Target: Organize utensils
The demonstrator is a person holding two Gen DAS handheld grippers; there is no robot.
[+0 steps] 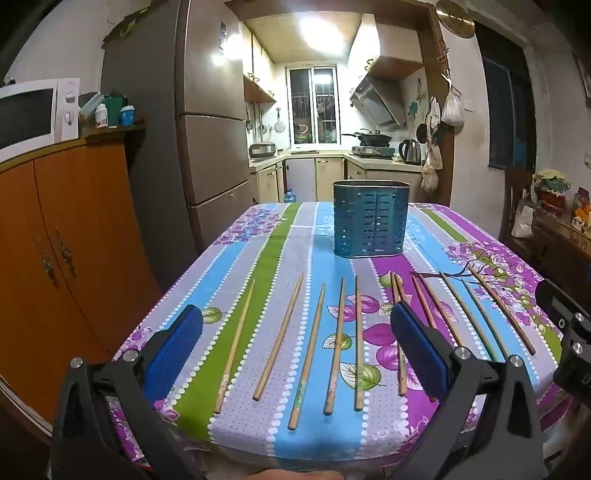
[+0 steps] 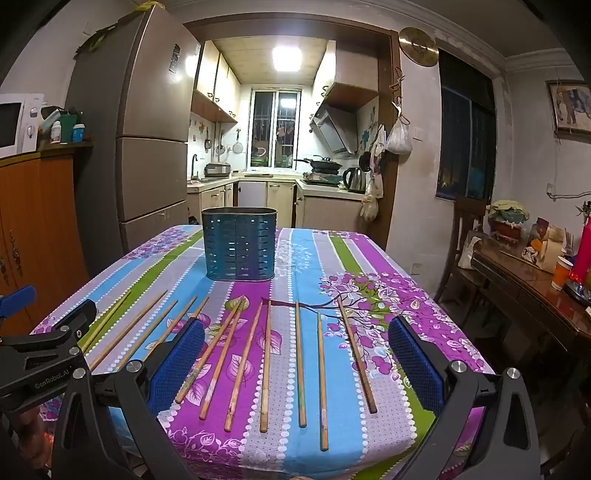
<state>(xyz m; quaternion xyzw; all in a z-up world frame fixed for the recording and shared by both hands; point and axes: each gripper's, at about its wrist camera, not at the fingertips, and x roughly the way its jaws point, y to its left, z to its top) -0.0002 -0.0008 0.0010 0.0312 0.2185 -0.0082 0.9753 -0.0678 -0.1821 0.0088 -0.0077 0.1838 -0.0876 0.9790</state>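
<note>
Wooden chopsticks [image 1: 277, 338] lie in a row on the tablecloth [image 2: 369, 258], blue holder [image 1: 371, 218] behind; nothing picked yet, left gripper [image 1: 295, 350] and right gripper [image 2: 295, 354] spread empty; next, close on one stick

Chopsticks [image 1: 279, 336] in row, blue holder [image 1: 370, 218] behind, apart.

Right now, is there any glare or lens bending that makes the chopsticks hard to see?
Left wrist view: ceiling light blows out, the chopsticks stay sharp, and the table edge bows. Right wrist view: same fisheye curve, glare only at the ceiling light, holder crisp.
</note>
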